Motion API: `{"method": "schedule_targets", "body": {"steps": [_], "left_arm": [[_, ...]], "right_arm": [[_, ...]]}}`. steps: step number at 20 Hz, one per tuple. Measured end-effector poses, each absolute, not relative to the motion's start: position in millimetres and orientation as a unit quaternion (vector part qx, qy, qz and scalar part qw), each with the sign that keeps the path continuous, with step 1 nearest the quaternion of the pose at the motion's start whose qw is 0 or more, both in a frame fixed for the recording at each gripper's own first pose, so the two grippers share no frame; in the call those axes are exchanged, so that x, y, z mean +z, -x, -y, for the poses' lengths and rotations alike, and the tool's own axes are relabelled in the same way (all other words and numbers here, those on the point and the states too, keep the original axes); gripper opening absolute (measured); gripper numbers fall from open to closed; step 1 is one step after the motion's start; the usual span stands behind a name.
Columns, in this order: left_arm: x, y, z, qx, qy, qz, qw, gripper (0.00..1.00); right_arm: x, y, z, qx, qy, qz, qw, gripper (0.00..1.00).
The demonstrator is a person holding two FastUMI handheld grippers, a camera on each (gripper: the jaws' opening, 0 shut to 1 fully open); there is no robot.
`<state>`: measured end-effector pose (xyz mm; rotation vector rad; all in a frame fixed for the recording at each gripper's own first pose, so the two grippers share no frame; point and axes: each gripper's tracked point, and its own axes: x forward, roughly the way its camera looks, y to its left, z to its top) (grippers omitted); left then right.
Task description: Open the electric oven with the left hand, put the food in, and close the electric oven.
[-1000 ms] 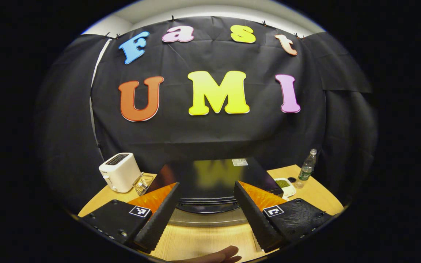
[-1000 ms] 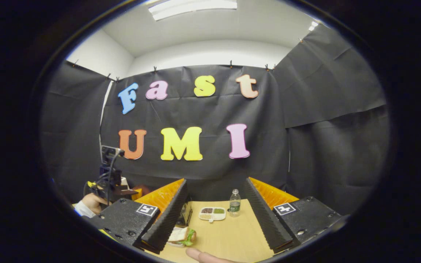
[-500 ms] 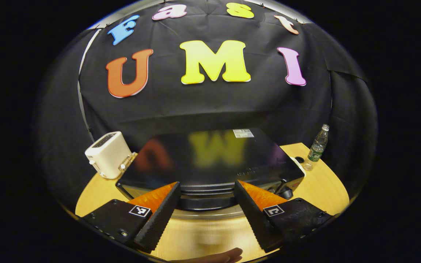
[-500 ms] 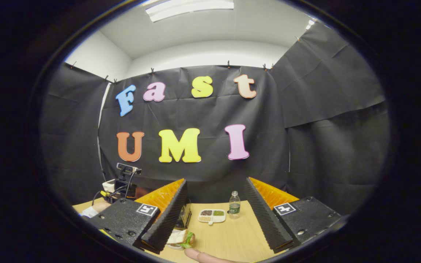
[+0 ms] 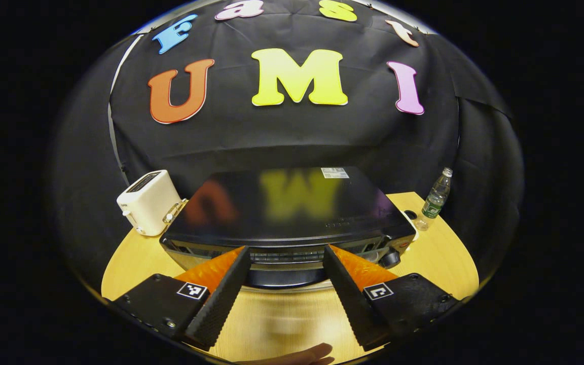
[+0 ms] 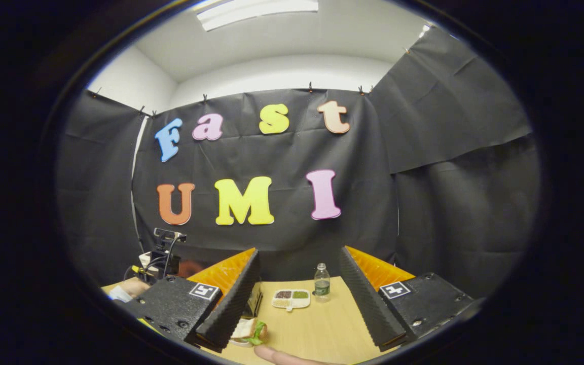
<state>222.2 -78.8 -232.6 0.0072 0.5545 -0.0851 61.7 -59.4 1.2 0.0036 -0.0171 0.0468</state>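
Note:
The black electric oven (image 5: 292,210) stands on the wooden table (image 5: 439,263), seen from above and in front in the left gripper view; its door is closed. My left gripper (image 5: 284,268) is open, its fingers held just in front of the oven's upper front edge, touching nothing. In the right gripper view my right gripper (image 6: 299,284) is open above the table (image 6: 312,329). A sandwich (image 6: 251,330) on a small plate lies just beside its left finger. The other gripper and a sleeve (image 6: 157,261) show at the far left.
A white toaster (image 5: 147,203) stands left of the oven with a small wire rack beside it. A water bottle (image 5: 434,200) stands to the oven's right. A white divided dish (image 6: 291,298) and the bottle (image 6: 322,282) sit at the table's far side.
My left gripper has tilted down and come closer to the oven, whose top and front now show lower and larger. The right gripper has barely moved.

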Motion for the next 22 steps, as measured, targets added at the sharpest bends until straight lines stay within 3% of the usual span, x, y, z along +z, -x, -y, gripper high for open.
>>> {"method": "schedule_targets", "body": {"steps": [4, 5, 6, 7, 8, 9, 11, 12, 14, 15, 19, 20, 21, 22], "left_arm": [[-238, -192, 76, -0.042, -0.005, -0.268, 0.963, 0.97], [-243, -183, 76, -0.042, -0.004, -0.268, 0.963, 0.97], [-247, -174, 76, -0.042, -0.005, -0.268, 0.962, 0.97], [-251, -165, 76, -0.043, -0.005, -0.271, 0.962, 0.96], [-257, -157, 76, -0.043, -0.002, -0.275, 0.961, 0.96], [-261, -149, 75, -0.042, 0.001, -0.277, 0.96, 0.97], [-274, -133, 75, -0.043, 0.001, -0.283, 0.958, 0.97], [-280, -127, 75, -0.046, -0.002, -0.287, 0.957, 0.97], [-293, -114, 74, -0.049, 0.005, -0.293, 0.955, 0.98], [-300, -109, 73, -0.05, 0.006, -0.297, 0.954, 0.98], [-335, -90, 72, -0.043, -0.006, -0.326, 0.944, 0.96], [-347, -86, 73, -0.044, -0.007, -0.336, 0.941, 0.96], [-360, -82, 74, -0.043, -0.006, -0.346, 0.937, 0.95], [-372, -78, 76, -0.041, 0.0, -0.36, 0.932, 0.95]], "right_arm": [[-1, -62, 60, 0.025, 0.0, 0.006, 1.0, 0.9], [0, -62, 62, 0.021, 0.002, 0.009, 1.0, 1.0], [1, -62, 64, 0.018, 0.003, 0.011, 1.0, 0.9], [2, -60, 65, 0.017, 0.002, 0.012, 1.0, 1.0], [1, -59, 64, 0.017, 0.001, 0.012, 1.0, 1.0], [0, -57, 64, 0.018, 0.0, 0.012, 1.0, 0.9], [-2, -55, 65, 0.02, -0.002, 0.009, 1.0, 0.9], [-2, -54, 65, 0.019, -0.002, 0.009, 1.0, 1.0], [-3, -53, 65, 0.018, -0.002, 0.009, 1.0, 1.0], [-5, -52, 65, 0.018, -0.002, 0.008, 1.0, 0.9], [-7, -52, 68, 0.014, -0.002, 0.005, 1.0, 0.9], [-8, -53, 67, 0.014, -0.003, 0.004, 1.0, 1.0], [-8, -53, 66, 0.015, -0.005, 0.002, 1.0, 0.9], [-11, -55, 64, 0.016, -0.005, 0.001, 1.0, 0.9]]}}
